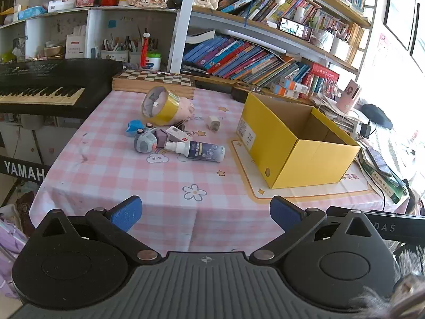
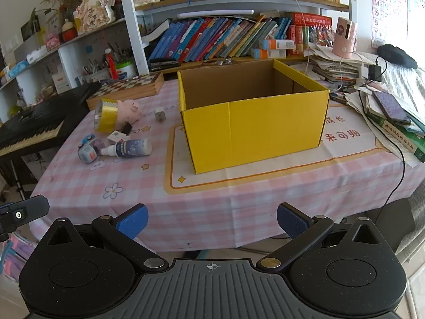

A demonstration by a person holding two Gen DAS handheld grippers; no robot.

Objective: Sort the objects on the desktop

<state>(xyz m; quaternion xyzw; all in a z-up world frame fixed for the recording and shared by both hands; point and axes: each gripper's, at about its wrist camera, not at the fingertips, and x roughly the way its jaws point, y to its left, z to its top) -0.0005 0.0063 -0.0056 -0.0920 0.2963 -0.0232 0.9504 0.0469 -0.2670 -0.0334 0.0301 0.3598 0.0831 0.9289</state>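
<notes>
An empty yellow cardboard box [image 1: 305, 146] [image 2: 252, 130] stands open on the pink checked table. Left of it lies a small heap: a yellow tape roll [image 1: 158, 105] [image 2: 106, 115] leaning on a pink pig toy [image 1: 183, 107] [image 2: 130, 109], a white spray bottle [image 1: 199, 150] [image 2: 128, 147] on its side, a grey-blue toy [image 1: 144, 141] [image 2: 86, 154], a blue cap [image 1: 134, 127], and a small white cube [image 1: 213, 122] [image 2: 160, 114]. My left gripper [image 1: 205, 212] hangs open over the near table edge, well short of the heap. My right gripper [image 2: 212, 219] is open too, facing the box from the near edge.
A black keyboard [image 1: 45, 85] [image 2: 32, 125] flanks the table's left side. A chessboard box [image 1: 154, 79] [image 2: 127, 86] lies at the back. Bookshelves [image 1: 239, 61] rise behind. Stacked papers, books and a phone [image 2: 390, 106] crowd the right edge, with a black cable [image 2: 398, 164] hanging off.
</notes>
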